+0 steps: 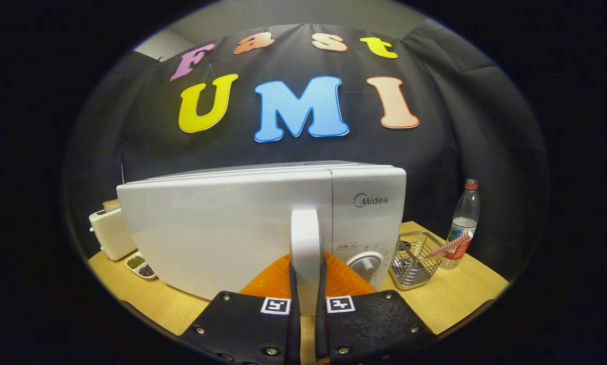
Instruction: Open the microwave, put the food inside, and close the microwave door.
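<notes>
My tongs (306, 304) held the handle (305, 243) of the microwave (242, 228) door tightly, so I judged a slow, straight pull best.

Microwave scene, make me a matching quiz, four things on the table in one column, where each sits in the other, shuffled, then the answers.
1. door handle
2. toaster
3. wire basket
4. plastic bottle

A. beside the dial, holding a striped straw
B. clamped between the gripper fingers
C. past the microwave's hinge side, by small dishes
D. beyond the basket, near the wall

Pairs: 1-B, 2-C, 3-A, 4-D
</notes>
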A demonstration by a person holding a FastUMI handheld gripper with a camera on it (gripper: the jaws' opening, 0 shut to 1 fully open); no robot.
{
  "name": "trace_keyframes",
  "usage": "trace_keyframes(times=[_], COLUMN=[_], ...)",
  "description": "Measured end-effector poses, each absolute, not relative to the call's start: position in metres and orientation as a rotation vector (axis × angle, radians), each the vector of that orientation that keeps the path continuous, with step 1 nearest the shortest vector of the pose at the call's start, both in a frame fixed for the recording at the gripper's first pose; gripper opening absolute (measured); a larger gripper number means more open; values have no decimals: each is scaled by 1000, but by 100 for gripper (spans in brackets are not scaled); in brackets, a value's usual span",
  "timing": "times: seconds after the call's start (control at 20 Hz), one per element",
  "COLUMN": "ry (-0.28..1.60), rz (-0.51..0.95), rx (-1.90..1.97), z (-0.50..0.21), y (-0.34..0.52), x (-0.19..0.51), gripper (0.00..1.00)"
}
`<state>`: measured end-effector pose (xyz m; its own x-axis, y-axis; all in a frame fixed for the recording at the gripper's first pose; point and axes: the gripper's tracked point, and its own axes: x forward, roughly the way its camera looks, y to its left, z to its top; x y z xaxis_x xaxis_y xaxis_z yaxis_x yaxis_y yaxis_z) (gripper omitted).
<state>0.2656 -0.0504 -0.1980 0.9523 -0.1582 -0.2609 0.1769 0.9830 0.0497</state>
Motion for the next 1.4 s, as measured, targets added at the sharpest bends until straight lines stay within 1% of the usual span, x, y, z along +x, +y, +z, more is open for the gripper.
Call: trace_keyframes(times=[0.25, 0.55, 0.75, 0.95, 1.15, 1.4], ry=[264, 277, 245, 190, 186, 164], rz=[-156, -3, 108, 186, 199, 123], rx=[52, 91, 82, 47, 57, 56], z=[-194, -189, -182, -178, -177, -173], y=[-32, 12, 66, 127, 174, 223], x=[221, 152, 101, 64, 46, 36], gripper=[11, 11, 11, 11, 10, 10])
